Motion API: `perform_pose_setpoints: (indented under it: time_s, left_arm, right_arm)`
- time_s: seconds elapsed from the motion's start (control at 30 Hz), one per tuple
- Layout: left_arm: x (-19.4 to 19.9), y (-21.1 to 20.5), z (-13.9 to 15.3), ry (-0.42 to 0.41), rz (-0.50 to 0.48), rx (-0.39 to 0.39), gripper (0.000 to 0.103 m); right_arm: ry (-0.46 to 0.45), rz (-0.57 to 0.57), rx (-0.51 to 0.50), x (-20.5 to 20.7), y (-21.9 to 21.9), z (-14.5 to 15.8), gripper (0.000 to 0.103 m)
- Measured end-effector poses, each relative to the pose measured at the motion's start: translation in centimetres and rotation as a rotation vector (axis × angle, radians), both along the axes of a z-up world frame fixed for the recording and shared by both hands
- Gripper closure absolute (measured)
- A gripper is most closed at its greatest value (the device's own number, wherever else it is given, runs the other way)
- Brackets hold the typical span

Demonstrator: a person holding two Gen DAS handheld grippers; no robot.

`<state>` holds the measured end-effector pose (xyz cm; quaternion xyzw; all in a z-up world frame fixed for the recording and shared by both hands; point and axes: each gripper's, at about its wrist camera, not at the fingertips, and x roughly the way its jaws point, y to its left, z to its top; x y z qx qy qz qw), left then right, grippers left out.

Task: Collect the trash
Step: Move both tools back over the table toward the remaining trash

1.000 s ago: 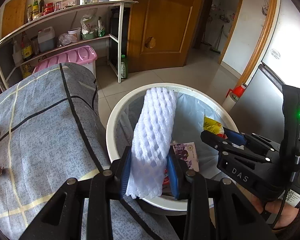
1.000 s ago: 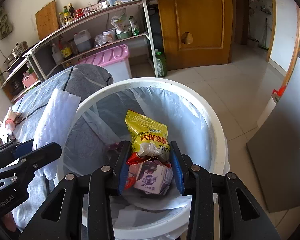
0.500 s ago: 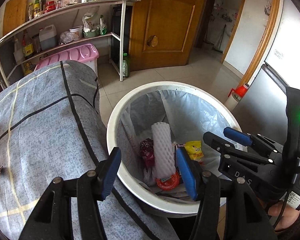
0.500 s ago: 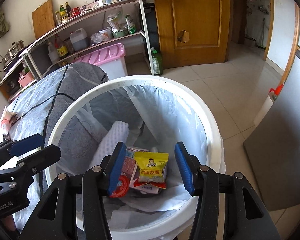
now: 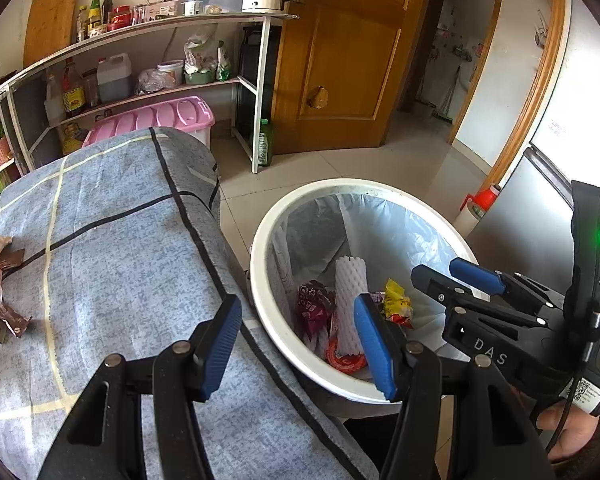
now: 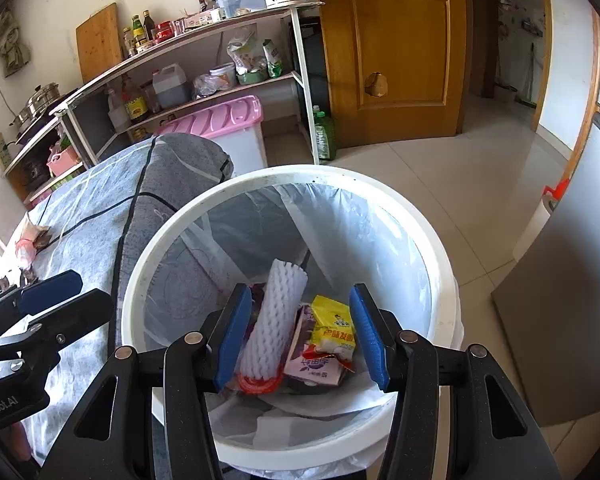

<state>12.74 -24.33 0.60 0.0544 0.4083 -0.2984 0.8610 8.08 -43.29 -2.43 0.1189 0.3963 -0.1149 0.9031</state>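
Note:
A white bin (image 5: 260, 264) (image 6: 140, 280) with a clear liner stands beside the cloth-covered table (image 5: 120, 260). Inside it lie a white foam net sleeve (image 5: 350, 296) (image 6: 274, 320), a yellow snack packet (image 5: 396, 304) (image 6: 334, 326), a purple carton (image 6: 310, 364) and a red wrapper (image 5: 342, 358). My left gripper (image 5: 298, 346) (image 6: 88, 290) is open and holds nothing, straddling the table edge and the bin's near rim. My right gripper (image 6: 300, 336) (image 5: 436, 268) hangs open over the bin, also with nothing in it. Brown and white wrappers (image 5: 4, 316) (image 6: 30, 240) lie on the table's far left.
A shelf rack (image 5: 160, 80) with bottles and a kettle lines the back wall, with a pink-lidded box (image 5: 152, 116) under it. A wooden door (image 5: 340, 60), a green bottle (image 5: 265, 144) on the tile floor and a grey cabinet (image 6: 572, 340) to the right surround the bin.
Both grippers opened: the foam sleeve fell from the left one and the yellow packet from the right one into the bin. The left gripper then drew back toward the table.

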Motion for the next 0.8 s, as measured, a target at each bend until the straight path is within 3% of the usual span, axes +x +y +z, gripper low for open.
perform_pose_setpoints:
  time_s: [0.8]
  left_arm:
    - [-0.8,11.7,1.4,-0.056,0.200,-0.048,0.042]
  right_arm:
    - [-0.064,0.193,-0.002,1.8,9.9,2.6,0.051]
